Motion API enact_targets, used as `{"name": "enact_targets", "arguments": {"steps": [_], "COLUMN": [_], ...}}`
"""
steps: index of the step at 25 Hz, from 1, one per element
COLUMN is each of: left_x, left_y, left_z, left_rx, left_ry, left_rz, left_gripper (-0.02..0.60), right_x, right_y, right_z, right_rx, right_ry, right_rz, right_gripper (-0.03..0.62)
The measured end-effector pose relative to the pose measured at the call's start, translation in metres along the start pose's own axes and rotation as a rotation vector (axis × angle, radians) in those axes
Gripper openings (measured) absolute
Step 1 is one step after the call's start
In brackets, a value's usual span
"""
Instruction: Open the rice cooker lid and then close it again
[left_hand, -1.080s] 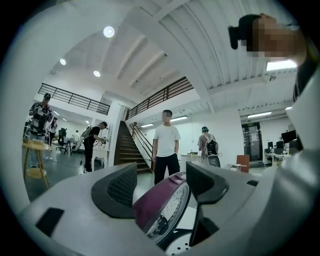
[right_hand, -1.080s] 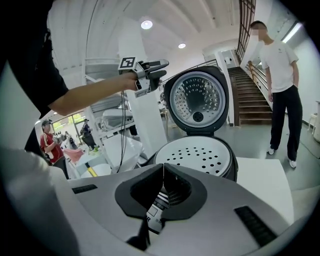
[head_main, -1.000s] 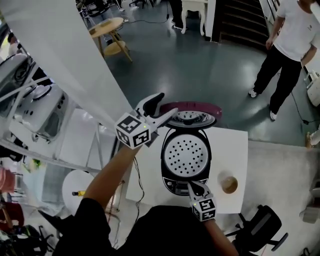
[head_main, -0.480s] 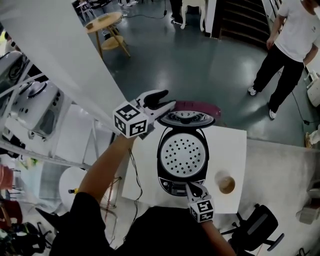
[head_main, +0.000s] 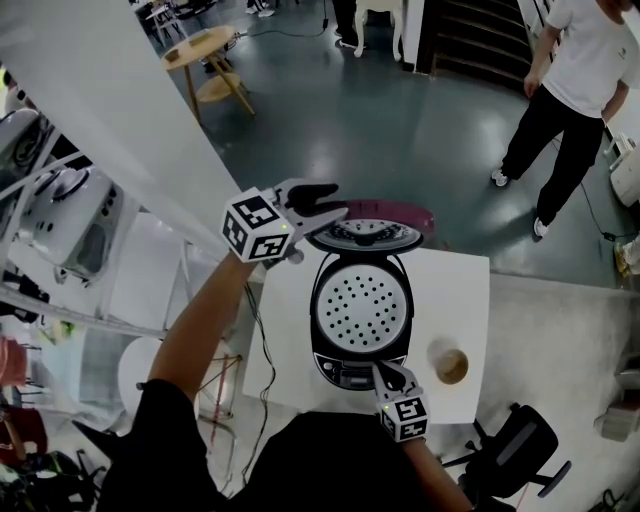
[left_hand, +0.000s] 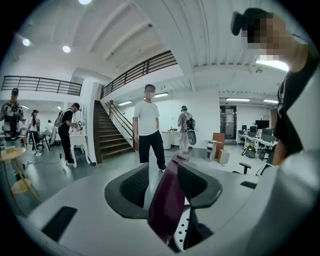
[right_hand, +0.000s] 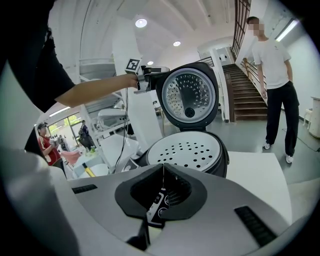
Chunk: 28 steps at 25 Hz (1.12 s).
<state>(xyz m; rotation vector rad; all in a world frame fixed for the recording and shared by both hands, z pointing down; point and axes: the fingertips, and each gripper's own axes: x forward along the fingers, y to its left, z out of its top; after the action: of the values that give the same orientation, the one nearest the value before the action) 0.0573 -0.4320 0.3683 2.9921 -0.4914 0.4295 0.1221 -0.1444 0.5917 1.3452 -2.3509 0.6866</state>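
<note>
A black rice cooker (head_main: 360, 305) stands on a white table (head_main: 475, 290), its perforated inner plate (right_hand: 187, 147) showing. Its maroon lid (head_main: 368, 226) stands open and upright at the back. My left gripper (head_main: 325, 208) is at the lid's upper left rim. Its jaws have just been closing. The lid's edge (left_hand: 167, 200) lies slantwise between them, against the right pad near the tip and the left pad lower down. My right gripper (head_main: 384, 372) is shut with nothing in it, tips resting on the cooker's front control panel (right_hand: 157, 205).
A small brown cup (head_main: 450, 365) stands on the table right of the cooker. A cable (head_main: 257, 335) hangs off the table's left side. A person (head_main: 565, 95) stands on the floor beyond. An office chair (head_main: 520, 465) is near the front right.
The left gripper's jaws have narrowed from wide open onto the lid's left rim, and the gripper has sunk slightly. The lid still stands upright. The right gripper has kept still.
</note>
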Motion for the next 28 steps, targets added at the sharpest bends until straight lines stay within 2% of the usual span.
{"name": "enact_targets", "arguments": {"steps": [9,16,28], "left_x": [-0.002,-0.008,-0.016], "left_y": [-0.018,-0.047,-0.076], "left_z": [-0.003,-0.010,-0.020], "left_rx": [0.034,0.124,0.176], "left_ry": [0.069,0.122,0.154], "left_rz": [-0.072,-0.163,-0.170], "left_gripper": [0.148,0.109,0.094], "right_x": [0.002,0.003,-0.007], "right_y": [0.008,0.014,0.027], "right_z": [-0.003,-0.001,-0.002], "right_rx": [-0.009,-0.013,-0.020], "right_ry": [0.003,-0.010,-0.027], "right_rz": [0.010,0.012,0.000], "right_gripper": [0.002,0.002,0.002]}}
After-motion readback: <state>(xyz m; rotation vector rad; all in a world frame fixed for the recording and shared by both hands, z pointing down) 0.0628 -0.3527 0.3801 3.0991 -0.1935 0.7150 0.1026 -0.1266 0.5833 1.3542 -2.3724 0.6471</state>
